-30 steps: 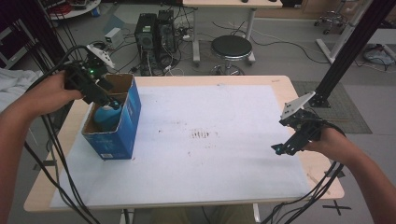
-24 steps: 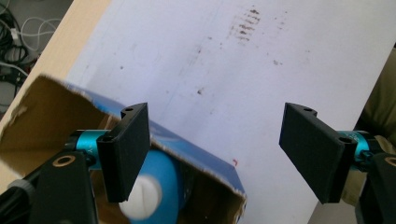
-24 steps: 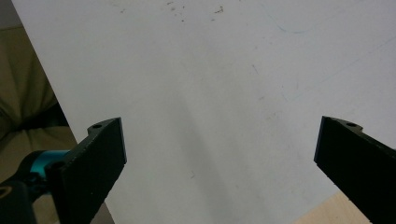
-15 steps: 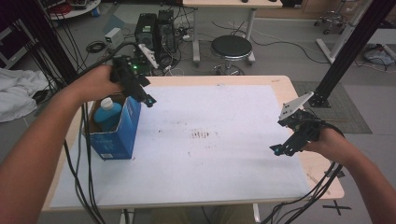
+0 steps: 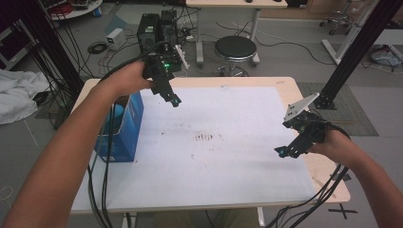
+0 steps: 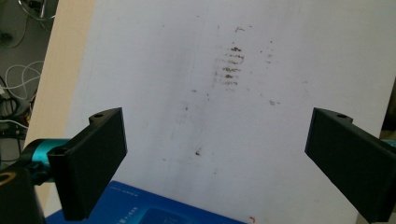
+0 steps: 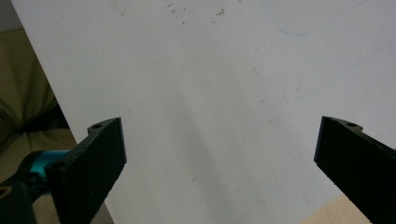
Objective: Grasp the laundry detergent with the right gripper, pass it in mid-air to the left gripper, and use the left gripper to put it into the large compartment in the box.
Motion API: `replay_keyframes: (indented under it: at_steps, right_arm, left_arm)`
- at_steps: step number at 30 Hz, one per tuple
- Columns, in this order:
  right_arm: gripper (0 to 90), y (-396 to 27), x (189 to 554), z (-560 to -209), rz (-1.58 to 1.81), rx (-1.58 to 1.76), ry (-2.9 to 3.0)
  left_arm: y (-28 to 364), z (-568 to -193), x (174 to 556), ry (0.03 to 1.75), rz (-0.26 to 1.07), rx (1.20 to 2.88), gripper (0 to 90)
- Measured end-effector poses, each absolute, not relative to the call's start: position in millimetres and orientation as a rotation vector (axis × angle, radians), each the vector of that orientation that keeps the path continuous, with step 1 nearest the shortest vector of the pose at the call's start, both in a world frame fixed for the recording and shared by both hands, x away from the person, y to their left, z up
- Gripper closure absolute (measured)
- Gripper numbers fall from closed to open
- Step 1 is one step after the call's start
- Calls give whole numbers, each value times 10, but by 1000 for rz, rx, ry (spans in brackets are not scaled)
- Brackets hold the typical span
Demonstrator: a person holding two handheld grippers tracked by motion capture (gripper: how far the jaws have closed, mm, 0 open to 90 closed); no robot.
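A blue cardboard box (image 5: 129, 127) stands open-topped near the table's left edge, and the person's left forearm hides most of its inside. My left gripper (image 5: 174, 100) hovers just right of the box over the white sheet (image 5: 228, 156). Its jaws have just been opening and stand wide apart with nothing between them. In the left gripper view this gripper (image 6: 217, 121) looks down at the stained sheet (image 6: 231, 65), with the box's blue top (image 6: 154, 212) at the bottom. My right gripper (image 5: 283, 151) rests open near the sheet's right edge, and in its own view (image 7: 222, 123) it is empty too.
Brown smudges (image 5: 205, 137) mark the middle of the sheet. Behind the table stand a computer tower (image 5: 157, 28) and a round stool (image 5: 235, 47). A black frame post (image 5: 351, 57) rises at the right. Cables hang off the table's front, and a bare wooden strip (image 5: 328, 175) shows at right.
The left hand has swung from above the box to the right and a little farther back, over the sheet, and its jaws have spread wide. The right hand has stayed put.
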State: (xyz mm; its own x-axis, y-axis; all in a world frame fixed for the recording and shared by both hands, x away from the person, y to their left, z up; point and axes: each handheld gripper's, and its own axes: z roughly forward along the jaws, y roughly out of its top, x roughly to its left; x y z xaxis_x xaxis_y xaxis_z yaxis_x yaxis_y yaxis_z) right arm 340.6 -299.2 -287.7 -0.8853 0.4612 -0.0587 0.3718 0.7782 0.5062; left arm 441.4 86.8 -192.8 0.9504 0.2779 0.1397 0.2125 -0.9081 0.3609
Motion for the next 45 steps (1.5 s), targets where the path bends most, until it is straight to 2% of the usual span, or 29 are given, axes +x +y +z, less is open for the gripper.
replay_keyframes:
  at_steps: [4, 21, 45]
  right_arm:
    - [13, -2981, 3432, -2873, 744, 662, 2787]
    - [13, -2860, 3528, -2782, 721, 644, 2792]
    - [13, -2816, 3547, -2794, 713, 625, 2810]
  left_arm:
    - [789, -1934, 4447, 355, 330, 2749, 56]
    - [452, -1983, 4566, 266, 276, 2767, 56]
    - [430, -2026, 4558, 206, 255, 2783, 56]
